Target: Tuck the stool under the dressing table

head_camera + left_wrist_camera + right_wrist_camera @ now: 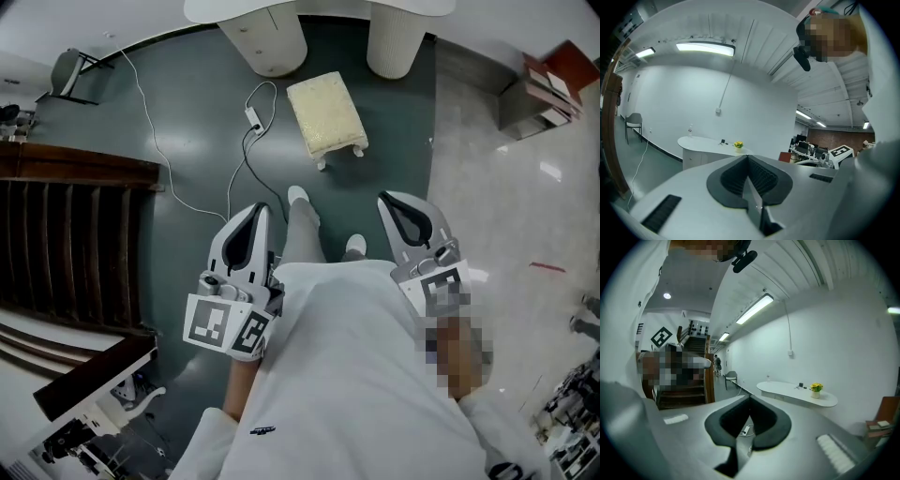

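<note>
Dark green floor (187,103) and plain white walls, pretty bare room. Both tongs are held out level in front of the person, and both are closed on nothing. The left tongs (256,210) have their jaws pressed flat together in their own view. The right tongs (388,199) meet at the tips too, with a small gap lower down that shows a white power strip (746,430) on the floor.

Between the two tongs in the head view are the person's legs and white shoes (298,195).

The stool (326,114) only shows up in the head view. It has a cream cushion and sits on the floor well ahead of the tips, roughly on the line between the two tongs, turned a bit askew. It's just in front of the dressing table (244,9), near the gap between the table's two round white legs, and out in the open rather than under the top. The power strip and its cable lie just left of it.

The gripper views give you the table from the side, a curved white top with a little pot of yellow flowers (738,145) on it. The head view doesn't catch that.

Off past the left tongs there's a dark wooden staircase (66,234), and a grey chair (70,70) stands far away by the wall.
</note>
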A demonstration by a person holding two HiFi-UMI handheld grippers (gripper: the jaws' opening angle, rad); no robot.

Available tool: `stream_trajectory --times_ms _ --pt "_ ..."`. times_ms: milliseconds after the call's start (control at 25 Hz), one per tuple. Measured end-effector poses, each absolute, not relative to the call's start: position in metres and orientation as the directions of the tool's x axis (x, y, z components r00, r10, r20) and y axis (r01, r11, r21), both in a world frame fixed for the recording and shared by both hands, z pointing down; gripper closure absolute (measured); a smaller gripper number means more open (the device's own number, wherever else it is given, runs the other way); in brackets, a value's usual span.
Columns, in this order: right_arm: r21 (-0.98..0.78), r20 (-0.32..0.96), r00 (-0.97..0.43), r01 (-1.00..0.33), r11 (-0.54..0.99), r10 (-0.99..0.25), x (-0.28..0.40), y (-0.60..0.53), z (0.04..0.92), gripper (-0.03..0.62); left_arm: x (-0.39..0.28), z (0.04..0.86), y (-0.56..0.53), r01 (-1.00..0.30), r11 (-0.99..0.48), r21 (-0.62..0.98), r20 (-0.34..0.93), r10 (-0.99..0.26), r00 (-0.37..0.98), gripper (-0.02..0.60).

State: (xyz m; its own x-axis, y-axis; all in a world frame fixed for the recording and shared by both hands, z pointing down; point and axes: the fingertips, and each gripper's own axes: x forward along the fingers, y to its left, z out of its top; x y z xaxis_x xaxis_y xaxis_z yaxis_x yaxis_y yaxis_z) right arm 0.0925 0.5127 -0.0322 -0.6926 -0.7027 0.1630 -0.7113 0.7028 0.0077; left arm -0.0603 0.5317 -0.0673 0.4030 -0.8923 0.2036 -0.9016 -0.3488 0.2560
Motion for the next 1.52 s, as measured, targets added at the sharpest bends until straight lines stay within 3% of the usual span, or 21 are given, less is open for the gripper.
stream_trajectory --times_ms 440,760,1520 --pt "-0.055 0.216 -0.653 -0.75 0.659 -0.726 0.039 0.398 -0.025 0.583 -0.109 -0.042 0.382 -0.843 -0.423 0.332 0.213 -0.837 0.504 0.574" --pt "0.012 0.257 -0.577 -0.8 0.6 -0.775 -0.008 0.308 -0.031 0.582 -0.162 -0.05 0.276 -0.802 -0.485 0.348 0.209 -0.794 0.571 0.574" --pt "-0.03 0.305 -0.48 -0.868 0.495 -0.823 -0.063 0.217 -0.003 0.576 -0.183 -0.004 0.167 -0.665 -0.614 0.426 0.286 -0.606 0.742 0.574"
